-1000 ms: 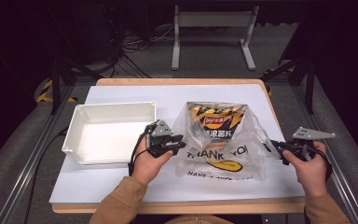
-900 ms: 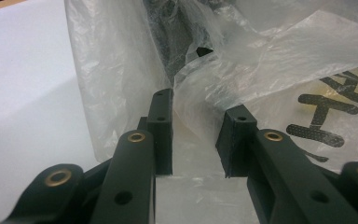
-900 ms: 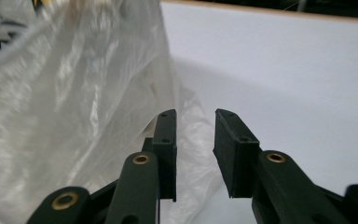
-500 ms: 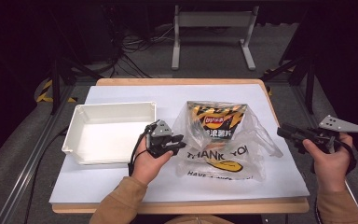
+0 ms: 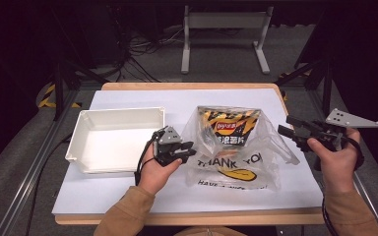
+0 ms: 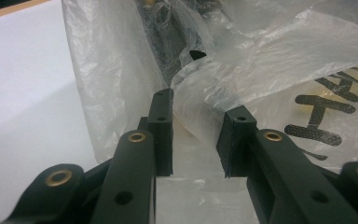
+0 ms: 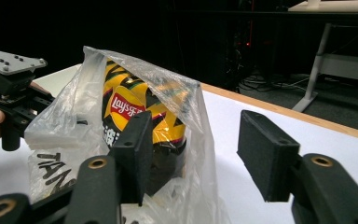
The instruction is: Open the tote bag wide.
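Left gripper [image 5: 181, 151] pinches the left edge of the clear plastic bag [image 5: 236, 167] holding a yellow-black chip packet [image 5: 230, 129], mid-table. Right gripper [image 5: 291, 129], lifted at right, jaws just opened, empty. Next likely: regrip the bag's right edge.

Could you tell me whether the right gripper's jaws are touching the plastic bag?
Apart. In the high view the right gripper is held off to the bag's right with table between them, jaws having just opened with nothing between them.
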Tool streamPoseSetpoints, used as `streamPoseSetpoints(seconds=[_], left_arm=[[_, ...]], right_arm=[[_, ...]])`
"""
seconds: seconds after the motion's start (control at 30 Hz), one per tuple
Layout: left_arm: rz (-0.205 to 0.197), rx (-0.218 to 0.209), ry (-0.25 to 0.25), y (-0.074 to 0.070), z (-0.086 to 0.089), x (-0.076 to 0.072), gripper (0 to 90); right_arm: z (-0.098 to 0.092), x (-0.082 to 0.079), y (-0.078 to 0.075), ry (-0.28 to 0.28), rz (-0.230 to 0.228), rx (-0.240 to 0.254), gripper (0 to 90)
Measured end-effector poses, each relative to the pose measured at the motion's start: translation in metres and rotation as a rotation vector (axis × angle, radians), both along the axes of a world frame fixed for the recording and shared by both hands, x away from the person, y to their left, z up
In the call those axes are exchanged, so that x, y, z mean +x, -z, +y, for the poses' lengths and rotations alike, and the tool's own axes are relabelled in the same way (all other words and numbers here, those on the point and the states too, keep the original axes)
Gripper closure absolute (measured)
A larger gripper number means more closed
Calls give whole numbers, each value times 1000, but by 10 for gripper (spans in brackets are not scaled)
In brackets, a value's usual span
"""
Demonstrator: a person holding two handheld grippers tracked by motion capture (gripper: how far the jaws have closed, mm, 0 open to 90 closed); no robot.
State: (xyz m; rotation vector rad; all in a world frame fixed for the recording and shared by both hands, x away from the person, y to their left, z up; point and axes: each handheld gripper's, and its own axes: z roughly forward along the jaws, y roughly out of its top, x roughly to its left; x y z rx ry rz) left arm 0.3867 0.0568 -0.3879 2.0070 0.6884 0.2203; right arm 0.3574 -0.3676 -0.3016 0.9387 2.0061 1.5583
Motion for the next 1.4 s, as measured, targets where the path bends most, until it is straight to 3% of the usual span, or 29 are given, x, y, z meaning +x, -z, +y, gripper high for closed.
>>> streamPoseSetpoints(seconds=[0.2,0.33,0.57,0.77,1.07,1.4], left_arm=[[-1,3,2,1,0,0,705],[-3,3,2,1,0,0,705],[1,2,5,1,0,0,705],[-3,-3,5,0,0,-1,705],[-18,-15,3,-3,0,-2,705],[-22,-19,-2,-4,0,-1,705]], right_arm=[[15,15,7,-16,7,-10,421],[21,23,15,-18,14,-26,454],[22,30,22,-22,22,-55,656],[22,31,23,-34,-2,-66,892],[24,34,11,-31,-35,-74,900],[23,46,2,-2,-18,-93,900]])
